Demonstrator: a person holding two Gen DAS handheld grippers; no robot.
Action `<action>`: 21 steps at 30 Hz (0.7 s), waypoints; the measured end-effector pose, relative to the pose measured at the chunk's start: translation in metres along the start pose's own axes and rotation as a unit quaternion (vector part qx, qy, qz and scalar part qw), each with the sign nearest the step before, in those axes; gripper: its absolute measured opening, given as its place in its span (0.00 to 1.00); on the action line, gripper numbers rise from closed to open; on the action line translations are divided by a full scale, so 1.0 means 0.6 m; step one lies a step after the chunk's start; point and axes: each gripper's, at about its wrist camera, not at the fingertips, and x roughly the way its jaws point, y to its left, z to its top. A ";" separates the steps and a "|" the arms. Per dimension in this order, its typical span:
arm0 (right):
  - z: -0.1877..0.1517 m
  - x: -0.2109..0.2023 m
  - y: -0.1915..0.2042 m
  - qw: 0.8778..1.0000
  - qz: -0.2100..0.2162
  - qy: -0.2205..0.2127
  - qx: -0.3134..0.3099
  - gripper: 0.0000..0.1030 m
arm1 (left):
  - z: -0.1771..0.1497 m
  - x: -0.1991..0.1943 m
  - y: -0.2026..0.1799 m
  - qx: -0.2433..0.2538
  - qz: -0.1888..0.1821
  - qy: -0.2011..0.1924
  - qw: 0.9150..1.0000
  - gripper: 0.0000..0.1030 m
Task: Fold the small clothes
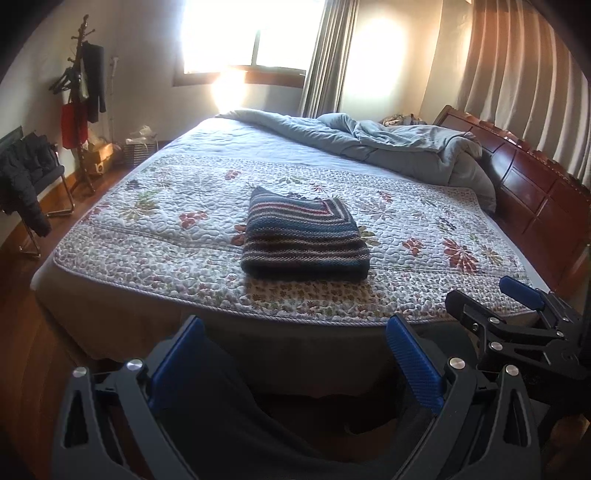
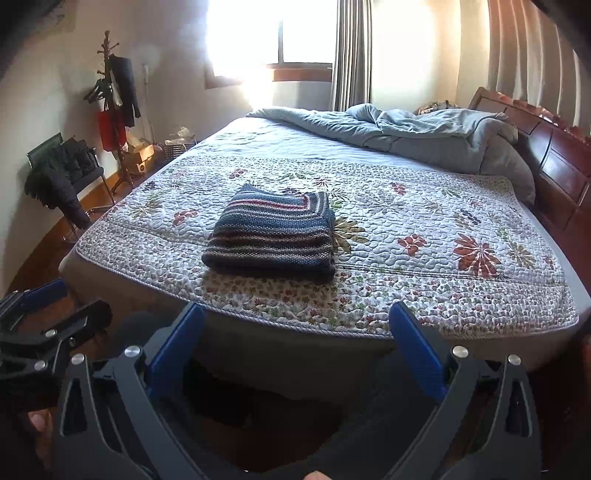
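Bedroom with pale walls (image 1: 147, 55) and a reddish wooden floor (image 1: 22, 332). Bright window (image 1: 251, 33) at the far side, glaring, flanked by grey curtains (image 1: 328, 55). Large bed (image 1: 155, 206) under a floral quilt, rumpled grey-blue duvet (image 1: 399, 147) by the dark wooden headboard (image 1: 535, 184); coat stand (image 1: 83, 103) and chair (image 1: 33, 166) along the left wall.

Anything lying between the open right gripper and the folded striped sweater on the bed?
No object. In the right wrist view, only the floral quilt's edge strip lies between the right gripper and the folded striped sweater.
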 end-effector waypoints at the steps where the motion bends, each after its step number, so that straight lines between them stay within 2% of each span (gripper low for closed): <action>1: 0.000 -0.001 0.000 1.000 0.001 -0.001 0.001 0.97 | 0.000 -0.001 0.001 -0.002 -0.004 -0.001 1.000 0.96; 10: -0.008 -0.005 -0.001 1.000 0.006 -0.001 0.010 0.97 | -0.007 -0.002 0.001 0.001 0.017 -0.001 1.000 0.96; 21: -0.011 -0.036 -0.001 1.000 0.003 -0.022 0.015 0.97 | -0.012 -0.040 -0.005 0.013 0.040 -0.019 0.999 0.96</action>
